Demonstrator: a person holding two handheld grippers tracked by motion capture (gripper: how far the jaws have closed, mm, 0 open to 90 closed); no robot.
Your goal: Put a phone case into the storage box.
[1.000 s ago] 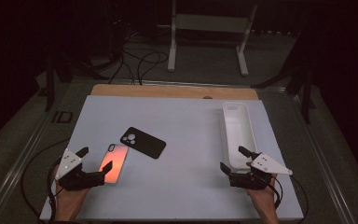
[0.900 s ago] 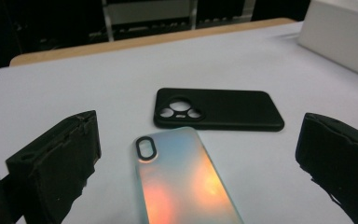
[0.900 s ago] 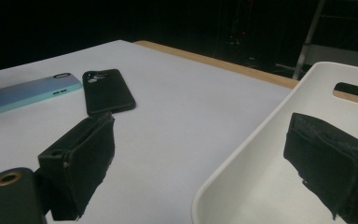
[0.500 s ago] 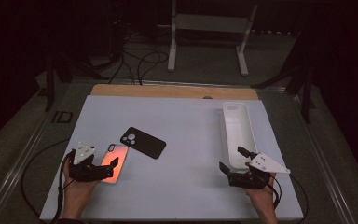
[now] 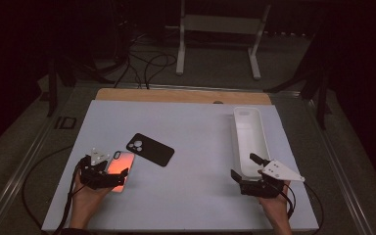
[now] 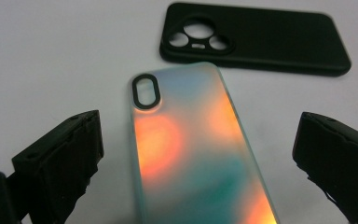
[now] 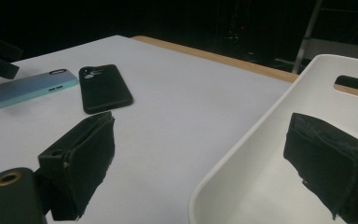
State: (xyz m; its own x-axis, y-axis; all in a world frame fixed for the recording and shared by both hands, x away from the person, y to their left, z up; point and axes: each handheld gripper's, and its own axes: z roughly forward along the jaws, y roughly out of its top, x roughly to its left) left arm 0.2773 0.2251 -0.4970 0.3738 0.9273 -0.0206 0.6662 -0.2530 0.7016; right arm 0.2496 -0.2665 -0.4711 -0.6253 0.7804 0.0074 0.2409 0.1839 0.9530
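Iridescent phone case, glossy and rounded with an oval camera cutout, lies flat on the white counter just beside the matte black phone case. The left claw straddles it, released. The right claw gapes over the smooth white tray's rim.

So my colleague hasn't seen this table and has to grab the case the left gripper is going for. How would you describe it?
On the white table top, look at the near left part, where two phone cases lie apart. It is the shiny iridescent orange-and-teal phone case, lying between the open jaws of the left gripper. Its neighbour, the matte black phone case, has a round camera cluster; this one has a single oval cutout.
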